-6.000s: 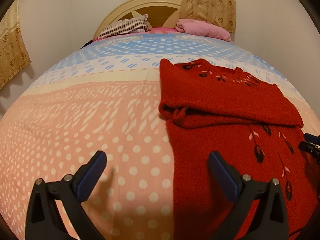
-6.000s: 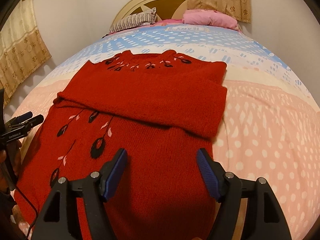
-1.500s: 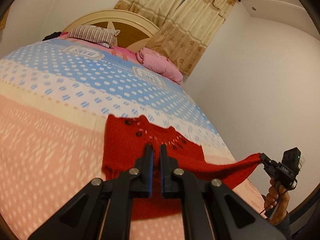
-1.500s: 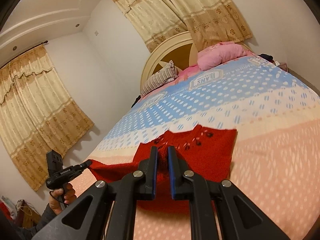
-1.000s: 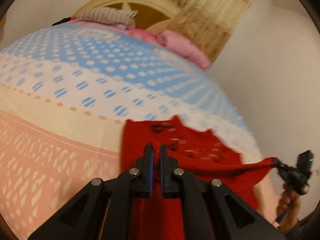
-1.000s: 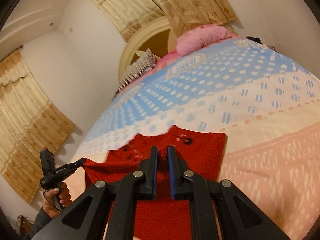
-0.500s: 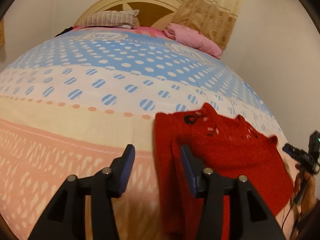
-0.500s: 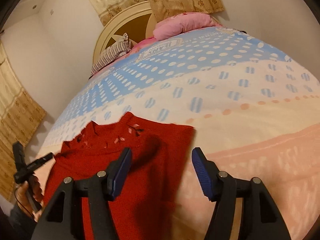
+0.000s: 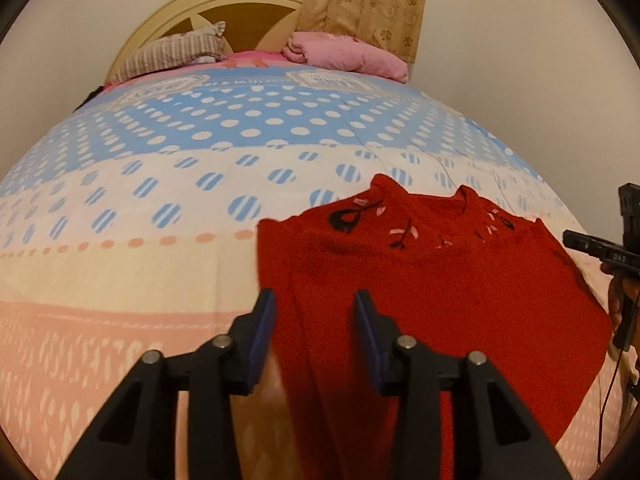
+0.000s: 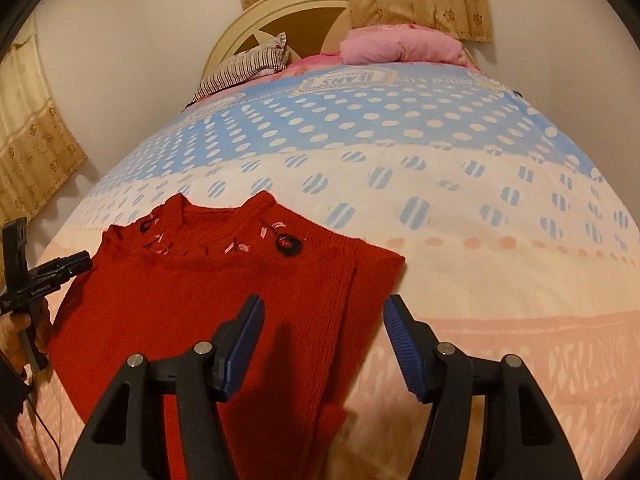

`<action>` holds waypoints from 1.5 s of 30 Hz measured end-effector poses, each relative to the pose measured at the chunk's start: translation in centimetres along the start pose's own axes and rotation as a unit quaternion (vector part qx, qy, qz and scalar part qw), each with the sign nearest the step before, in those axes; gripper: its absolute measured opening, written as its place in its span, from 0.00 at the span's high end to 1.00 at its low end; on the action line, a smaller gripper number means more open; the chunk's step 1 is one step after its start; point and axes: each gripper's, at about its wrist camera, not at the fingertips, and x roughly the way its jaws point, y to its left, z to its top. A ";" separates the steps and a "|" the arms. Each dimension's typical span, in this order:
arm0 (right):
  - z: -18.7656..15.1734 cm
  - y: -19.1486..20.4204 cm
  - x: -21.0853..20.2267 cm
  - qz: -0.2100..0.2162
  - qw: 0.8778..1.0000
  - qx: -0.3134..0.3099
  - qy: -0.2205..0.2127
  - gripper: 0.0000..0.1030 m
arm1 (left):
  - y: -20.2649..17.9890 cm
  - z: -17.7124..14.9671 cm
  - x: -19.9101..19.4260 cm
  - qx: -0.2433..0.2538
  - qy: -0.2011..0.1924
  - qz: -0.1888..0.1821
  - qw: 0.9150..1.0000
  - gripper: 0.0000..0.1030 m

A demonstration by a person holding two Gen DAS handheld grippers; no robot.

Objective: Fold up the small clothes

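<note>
A red knitted sweater (image 9: 460, 292) with dark and pink embroidery at the collar lies folded on the bed, its lower half doubled up toward the neckline. It also shows in the right wrist view (image 10: 208, 304). My left gripper (image 9: 314, 332) is open, its jaws standing either side of the sweater's left edge. My right gripper (image 10: 322, 344) is open and empty, just above the sweater's right edge. Each gripper also shows in the other's view, the right gripper (image 9: 600, 250) beyond the sweater's right side and the left gripper (image 10: 60, 266) beyond its left side.
The bedspread (image 9: 160, 200) is pink, cream and blue with dots. A striped pillow (image 9: 176, 50) and a pink bundle (image 9: 348, 56) lie by the cream headboard (image 9: 240, 4). Curtains (image 10: 32, 136) hang by the walls.
Both grippers carried the sweater's hem up toward the collar, then opened and let it go. The fold now lies flat on the bed and both grippers hang lower.
</note>
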 end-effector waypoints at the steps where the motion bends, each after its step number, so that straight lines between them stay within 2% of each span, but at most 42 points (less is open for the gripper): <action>1: 0.2 -0.2 0.4 0.003 1.000 0.007 0.005 0.39 | -0.1 0.0 0.2 0.000 0.003 -0.001 1.000 0.60; 3: 0.3 -0.6 1.1 0.008 1.000 0.020 0.012 0.39 | -0.2 0.0 1.2 -0.001 0.016 -0.005 1.000 0.61; 7: 0.4 -0.2 1.9 0.011 1.000 0.017 0.016 0.42 | -0.6 -0.3 1.6 0.002 0.017 -0.014 1.000 0.67; 11: 0.2 0.6 2.3 0.001 1.000 -0.005 0.018 0.51 | -0.5 -0.3 1.7 0.003 0.018 -0.016 1.000 0.69; 15: 0.3 0.8 1.8 -0.007 1.000 -0.012 0.004 0.51 | 0.2 -0.1 1.7 -0.015 0.019 -0.030 0.999 0.69; 16: 0.3 0.9 1.8 -0.004 1.000 -0.014 0.005 0.51 | 0.1 0.0 1.8 -0.010 0.020 -0.028 0.999 0.73; 18: 0.4 1.2 2.1 0.002 1.000 -0.019 0.017 0.54 | 0.0 0.1 2.0 -0.010 0.022 -0.022 0.999 0.73; 19: 0.4 1.4 2.2 0.004 0.999 -0.023 0.022 0.56 | 0.0 0.2 2.0 -0.012 0.021 -0.025 0.999 0.73; 20: 0.3 1.5 2.3 0.003 0.999 -0.025 0.024 0.63 | -0.2 0.2 2.1 -0.008 0.024 -0.028 0.999 0.73; 21: 0.2 1.7 2.5 0.003 0.999 -0.029 0.028 0.75 | -0.5 0.2 2.4 0.000 0.032 -0.023 0.999 0.73; 22: 0.1 1.7 2.7 0.006 0.999 -0.029 0.034 0.84 | -0.7 0.2 2.6 0.007 0.037 -0.021 0.999 0.78; 23: 0.0 1.9 2.9 0.007 0.999 -0.030 0.039 0.92 | -0.8 0.2 2.6 0.013 0.038 -0.023 0.999 0.90; 27: 0.0 2.5 2.3 -0.006 0.999 -0.044 0.024 0.94 | -1.5 0.6 0.9 0.035 -0.001 -0.004 0.999 0.94; 32: 1.6 2.7 -0.5 -0.011 0.998 -0.046 -0.034 0.94 | -0.4 2.2 -0.9 0.011 -0.034 -0.013 0.999 0.94; 36: 3.1 2.8 -1.7 -0.018 0.997 -0.041 -0.065 0.94 | 0.4 3.0 -0.2 -0.006 -0.043 0.000 0.999 0.94; 40: 3.6 2.0 0.4 -0.029 0.998 -0.030 -0.044 0.94 | 0.1 2.7 2.5 0.003 -0.014 0.020 1.000 0.94; 42: 3.1 1.4 3.0 -0.040 0.999 -0.025 -0.008 0.94 | -0.6 2.1 3.9 0.022 -0.002 0.044 0.999 0.94; 45: 2.2 0.3 5.0 -0.052 0.999 -0.009 0.007 0.92 | -1.1 1.8 4.3 0.033 0.002 0.066 0.997 0.89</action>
